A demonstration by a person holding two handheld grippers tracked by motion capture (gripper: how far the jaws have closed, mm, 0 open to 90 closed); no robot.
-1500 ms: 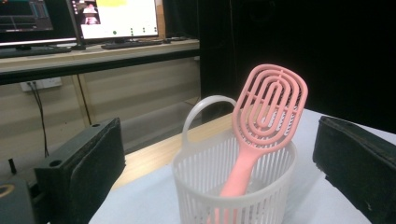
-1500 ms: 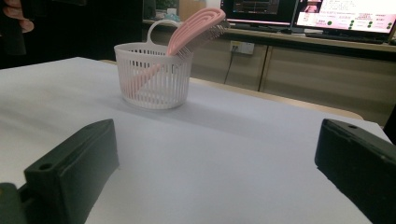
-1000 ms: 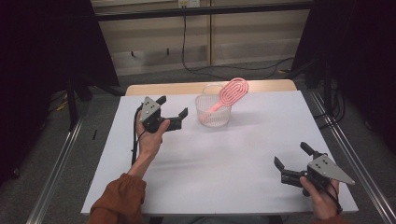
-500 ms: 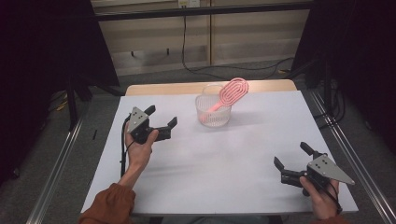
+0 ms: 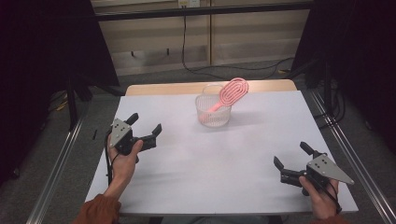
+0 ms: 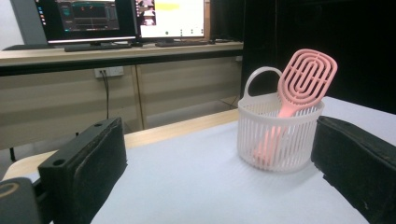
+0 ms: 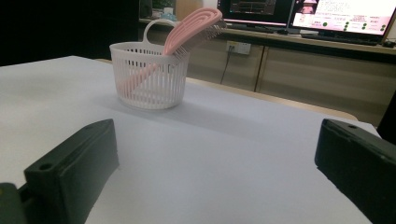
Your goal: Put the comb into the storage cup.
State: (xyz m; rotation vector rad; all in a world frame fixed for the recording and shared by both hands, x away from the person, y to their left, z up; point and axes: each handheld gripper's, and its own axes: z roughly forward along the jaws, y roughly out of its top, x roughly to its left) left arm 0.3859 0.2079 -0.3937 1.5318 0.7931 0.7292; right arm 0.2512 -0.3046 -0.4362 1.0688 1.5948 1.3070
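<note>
Brush (image 5: 229,95) stands handle-down in the basket (image 5: 213,113) near the far edge of the desk (image 5: 210,163), its long axis tilted toward the far right corner. Left tongs (image 5: 145,130), spread and empty, sit near the left edge, with the basket ahead and to their right. Right tongs (image 5: 290,162), likewise spread and empty, sit at the near right corner, farther off

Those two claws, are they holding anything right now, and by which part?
Nothing. The left claw and right claw are both open and empty; the brush stands in the basket.
</note>
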